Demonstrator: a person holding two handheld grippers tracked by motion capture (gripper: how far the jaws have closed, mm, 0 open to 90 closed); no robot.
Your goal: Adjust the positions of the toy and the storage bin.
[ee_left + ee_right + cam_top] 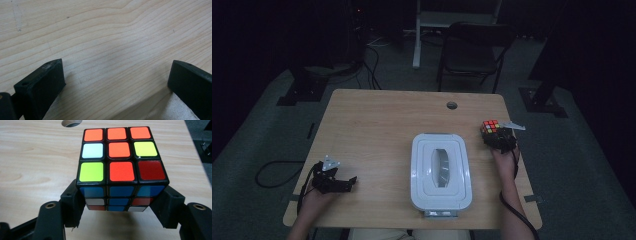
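A scrambled puzzle cube [120,162] with orange, red, yellow and white stickers on top is pinched between the black jaws of my right gripper [121,197]. The pads press its left and right sides, and it hangs just above the wood with a shadow under it. In the high view the cube [490,126] and the right gripper [498,136] are near the table's right edge. My left gripper [348,184] rests at the front left of the table, its jaws wide apart. In the left gripper view, bare wood lies between the left gripper's [116,66] jaws.
A white rectangular lidded box [441,170] lies at the front middle of the wooden table [377,120], between the two hands. A round cable hole [452,105] sits near the far edge. A dark chair [472,50] stands beyond the table.
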